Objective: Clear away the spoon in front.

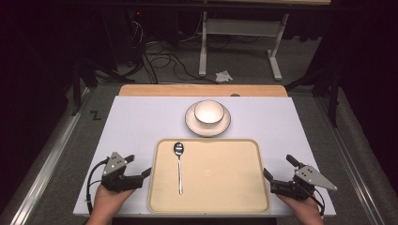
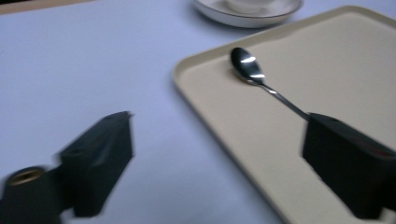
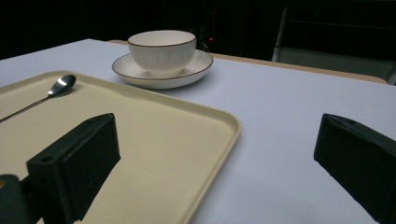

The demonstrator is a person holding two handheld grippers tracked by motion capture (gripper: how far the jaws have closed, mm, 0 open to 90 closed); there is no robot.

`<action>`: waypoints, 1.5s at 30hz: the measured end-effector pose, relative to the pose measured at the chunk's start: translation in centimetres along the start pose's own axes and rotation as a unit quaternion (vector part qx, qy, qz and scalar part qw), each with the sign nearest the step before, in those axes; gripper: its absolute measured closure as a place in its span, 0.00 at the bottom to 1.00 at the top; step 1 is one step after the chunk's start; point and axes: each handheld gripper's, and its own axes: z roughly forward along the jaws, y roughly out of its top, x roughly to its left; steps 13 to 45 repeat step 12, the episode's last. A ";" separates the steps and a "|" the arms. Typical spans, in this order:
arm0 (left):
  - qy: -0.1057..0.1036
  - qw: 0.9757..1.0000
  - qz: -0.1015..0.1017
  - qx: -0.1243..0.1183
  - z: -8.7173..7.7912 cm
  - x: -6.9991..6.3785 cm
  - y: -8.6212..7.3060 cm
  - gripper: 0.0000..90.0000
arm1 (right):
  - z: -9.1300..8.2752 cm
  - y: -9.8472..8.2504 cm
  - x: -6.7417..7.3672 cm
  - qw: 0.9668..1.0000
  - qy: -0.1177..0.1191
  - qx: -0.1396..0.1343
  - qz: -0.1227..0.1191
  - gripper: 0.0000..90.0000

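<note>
Tongs of the left hand [image 1: 146, 174] stand open, nothing between the jaws; they sit at the left edge of the tray [image 1: 209, 206], near its front corner. Tongs of the right hand [image 1: 268, 177] are open too, empty, at the tray's right edge.

Spoon [image 1: 179, 165] lies flat on the tray, in its left third. Long axis runs front to back: bowl end toward the far rim, handle end toward the person. It touches neither tongs.

Key relation: spoon lies to the right of the left tongs, just inside the rim, with its handle end level with them. In the left gripper view the handle [image 2: 285, 100] runs down behind the right-hand jaw, while the spoon bowl [image 2: 246, 65] sits farther ahead. Left tongs are clearly the nearer pair; the right tongs are well apart from the spoon, across most of the tray.

Cup [image 1: 208, 112] stands upright on its saucer [image 1: 190, 123] on the bench [image 1: 136, 122], just beyond the tray's far rim, roughly on the centre line.

Judgement: spoon appears placed and released; the cup and saucer may be the next item, about equally far from both hands.
</note>
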 end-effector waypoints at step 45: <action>0.006 1.000 0.013 -0.004 0.6 -0.9 0.0 0.00 | -0.4 0.0 -0.3 1.000 -0.010 -0.005 0.009 0.01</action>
